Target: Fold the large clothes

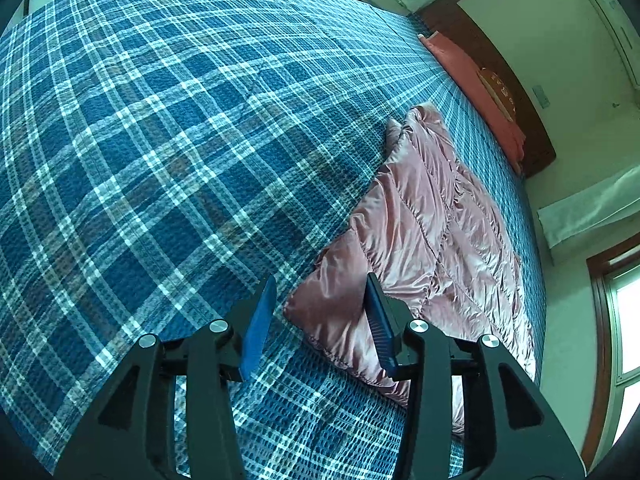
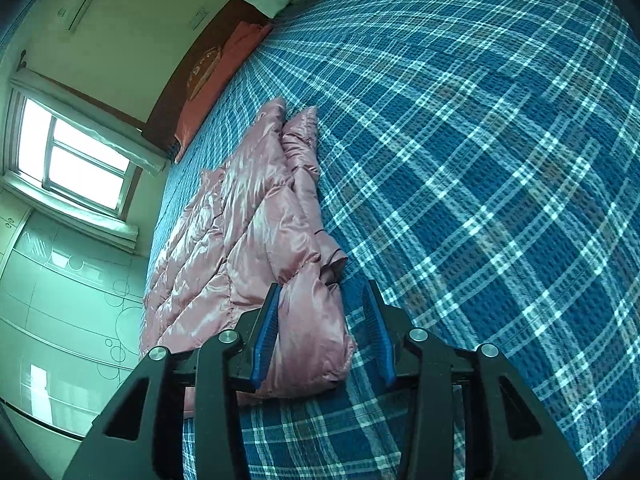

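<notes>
A shiny pink quilted puffer jacket (image 1: 420, 220) lies folded lengthwise on a blue plaid bedspread (image 1: 160, 120). In the left wrist view, my left gripper (image 1: 322, 280) hovers over the jacket's near corner. Its blue pads stand apart: the corner lies between them and the left pad is clear of the cloth. In the right wrist view the jacket (image 2: 248, 220) stretches away along the edge of the bedspread (image 2: 480, 120). My right gripper (image 2: 322, 284) is open around a puffy near end. That end rests against the left pad, and the right pad is free of it.
A salmon-coloured pillow (image 1: 480, 80) (image 2: 224, 68) lies against a dark wooden headboard (image 1: 500, 64) at the far end of the bed. A window (image 2: 76, 156) and a pale wardrobe (image 2: 60, 300) stand beyond the bed's edge. Wide plaid surface spreads beside the jacket.
</notes>
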